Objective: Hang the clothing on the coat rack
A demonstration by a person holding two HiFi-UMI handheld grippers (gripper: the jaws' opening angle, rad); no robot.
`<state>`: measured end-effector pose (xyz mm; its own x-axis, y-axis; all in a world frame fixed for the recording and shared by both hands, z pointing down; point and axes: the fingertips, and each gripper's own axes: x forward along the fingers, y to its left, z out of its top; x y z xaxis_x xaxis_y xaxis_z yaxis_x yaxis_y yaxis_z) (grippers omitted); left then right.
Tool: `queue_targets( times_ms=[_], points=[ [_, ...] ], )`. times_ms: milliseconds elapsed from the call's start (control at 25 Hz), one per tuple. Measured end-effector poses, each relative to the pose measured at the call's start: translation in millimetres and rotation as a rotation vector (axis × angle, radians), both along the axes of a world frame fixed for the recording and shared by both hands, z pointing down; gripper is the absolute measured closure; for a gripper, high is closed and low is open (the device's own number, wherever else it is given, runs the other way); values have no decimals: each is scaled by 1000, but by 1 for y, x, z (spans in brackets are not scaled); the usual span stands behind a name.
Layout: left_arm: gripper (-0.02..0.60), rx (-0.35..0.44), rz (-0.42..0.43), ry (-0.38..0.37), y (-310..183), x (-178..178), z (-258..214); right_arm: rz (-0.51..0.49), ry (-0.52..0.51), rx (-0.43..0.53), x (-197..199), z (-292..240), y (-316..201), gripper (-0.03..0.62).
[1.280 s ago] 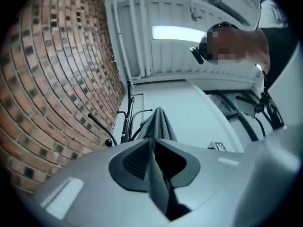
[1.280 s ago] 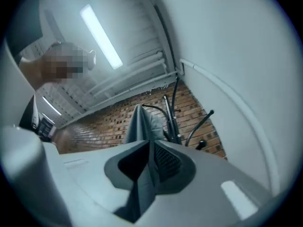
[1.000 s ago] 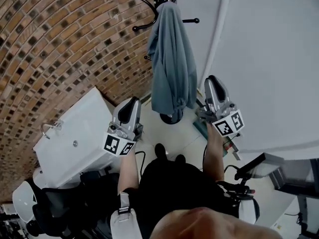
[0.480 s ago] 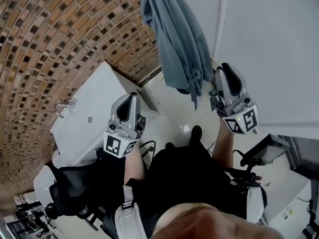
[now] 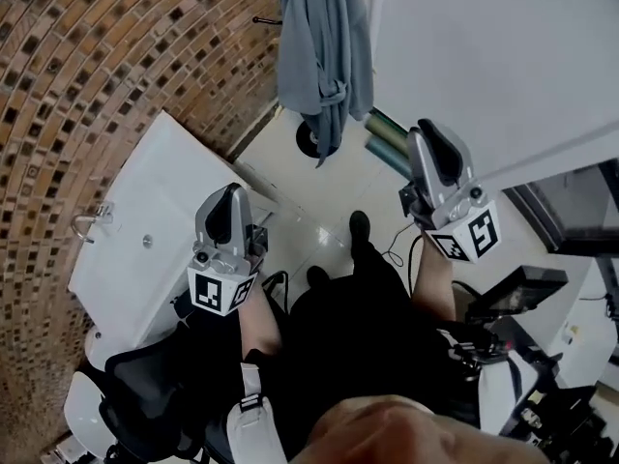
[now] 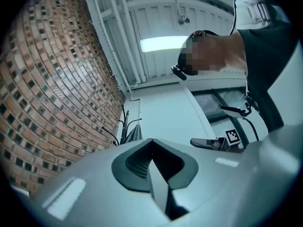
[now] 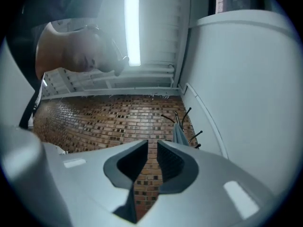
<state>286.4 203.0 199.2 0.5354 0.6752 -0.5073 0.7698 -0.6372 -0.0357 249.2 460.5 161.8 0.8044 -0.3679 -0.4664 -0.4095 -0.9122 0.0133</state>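
A grey-blue garment (image 5: 324,56) hangs on the black coat rack (image 5: 266,20), whose round base (image 5: 309,141) stands on the floor by the brick wall. Neither gripper touches it. My left gripper (image 5: 230,193) is held low at the left, well short of the rack; its jaws are shut and empty (image 6: 151,143). My right gripper (image 5: 426,131) is at the right, nearer the garment but apart from it. Its jaws (image 7: 151,145) show a narrow gap that is closing, with nothing between them. The left gripper view shows the rack (image 6: 124,126) small and far; the right gripper view shows the garment (image 7: 179,134).
A curved brick wall (image 5: 116,66) is at the left, with a white cabinet (image 5: 145,249) below it. A white wall (image 5: 484,56) is at the right. Green rolls (image 5: 387,141) lie on the floor. A black chair (image 5: 145,394) and equipment (image 5: 513,298) flank the person.
Both grippers have drawn back from the hanging garment, which now lies farther off and higher in the head view. The head view has swung, so more floor shows.
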Motion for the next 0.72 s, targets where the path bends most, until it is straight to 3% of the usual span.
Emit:
queue_targets(
  times_ms=[240,520,720],
  points=[
    [578,-109,102,-78,-26,-38,23,74,-94,-76,-62,11,-45,550],
    [578,-146,106,-4,-55,-75,-4,70,-27,-149,-96,-15,-91,562],
    [578,-124,113,30,-35,-92,-24,83,-12,-183,-109,-29,-82,568]
  ],
)
